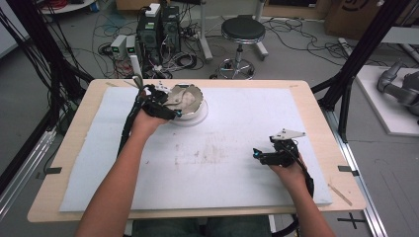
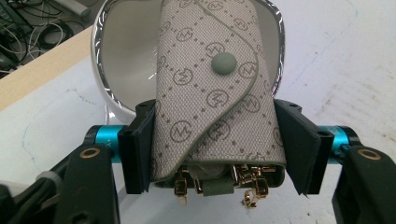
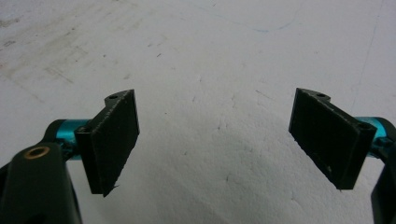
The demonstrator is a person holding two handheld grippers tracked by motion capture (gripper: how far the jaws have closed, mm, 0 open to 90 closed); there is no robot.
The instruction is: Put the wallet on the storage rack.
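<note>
I have the beige monogram-patterned fabric key pouch with a grey-green snap button (image 2: 212, 100) clamped across its width between the jaws of my left gripper (image 2: 212, 149), its gold metal clips (image 2: 250, 179) dangling from the open near end. It hangs over the shiny white bowl with a chromed rim (image 2: 122, 70), at the far left of the white foam-covered counter (image 1: 237, 148). My guess is that the step is to set the pouch into that bowl, so I would lower it until the far end rests on the bottom, keep it centred between the rims, and only then ease the jaws apart, so the clips do not snag a rim. My right gripper (image 3: 217, 140) stands wide open with nothing between its jaws, low over bare foam at the near right, well apart from the bowl. I cannot tell whether the pouch already touches the bowl's floor; the pouch itself covers that spot. From the high view the bowl (image 1: 193, 109) is half masked by my left hand (image 1: 148, 118), and what the clips carry is too small to read.
</note>
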